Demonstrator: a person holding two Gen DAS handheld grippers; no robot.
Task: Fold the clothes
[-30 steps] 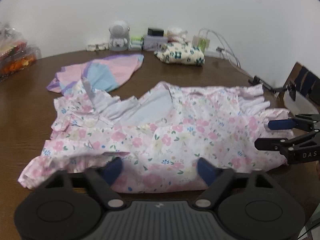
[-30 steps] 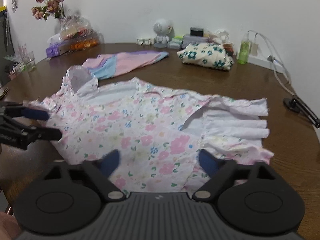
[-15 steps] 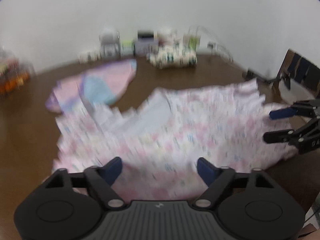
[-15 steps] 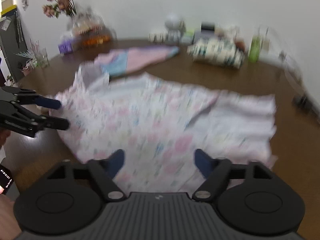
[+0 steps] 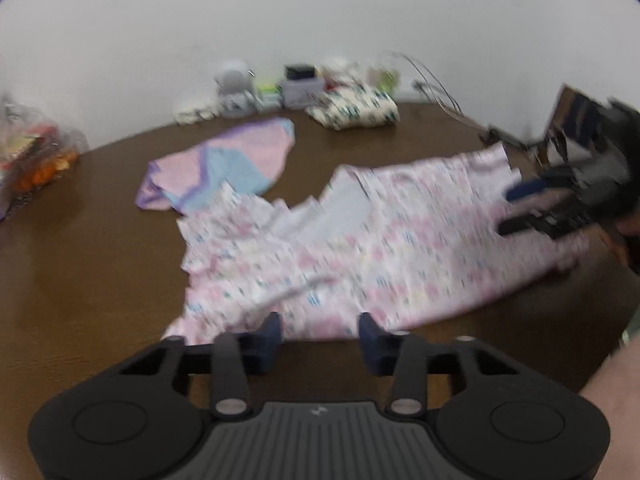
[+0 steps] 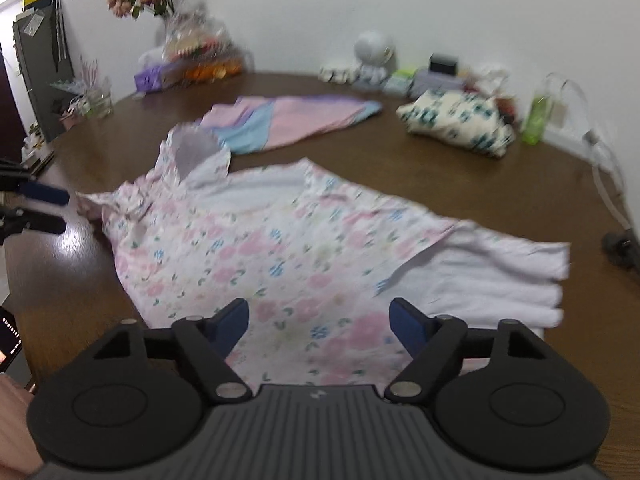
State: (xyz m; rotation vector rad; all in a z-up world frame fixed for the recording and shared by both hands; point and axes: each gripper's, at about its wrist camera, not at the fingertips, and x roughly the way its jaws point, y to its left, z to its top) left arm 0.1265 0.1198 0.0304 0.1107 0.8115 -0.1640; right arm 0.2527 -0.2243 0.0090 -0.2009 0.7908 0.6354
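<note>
A pink floral garment (image 5: 360, 248) (image 6: 280, 248) lies spread on the brown round table (image 5: 80, 240) (image 6: 440, 176), its pale lining showing at the neck and at one end. My left gripper (image 5: 320, 330) hovers at the garment's near hem; its jaws are closing, still apart, and the pads press on nothing. It also shows at the left edge of the right wrist view, left gripper (image 6: 44, 208). My right gripper (image 6: 320, 312) hangs over the floral cloth with its jaws wide, narrowing a little and gripping nothing. From the left wrist view the right gripper (image 5: 520, 208) sits over the garment's right end.
A pink and blue garment (image 5: 224, 164) (image 6: 288, 120) lies flat behind. A folded cream floral cloth (image 5: 356, 110) (image 6: 456, 124), a white toy figure (image 6: 374, 46), small boxes, a green bottle (image 6: 538, 116) and cables line the back. Flowers and wrapped goods (image 6: 192, 60) stand far left.
My left gripper has drawn back and risen from over the hem to its edge, and its jaws have narrowed. My right gripper has shifted slightly. The garment lies much as before.
</note>
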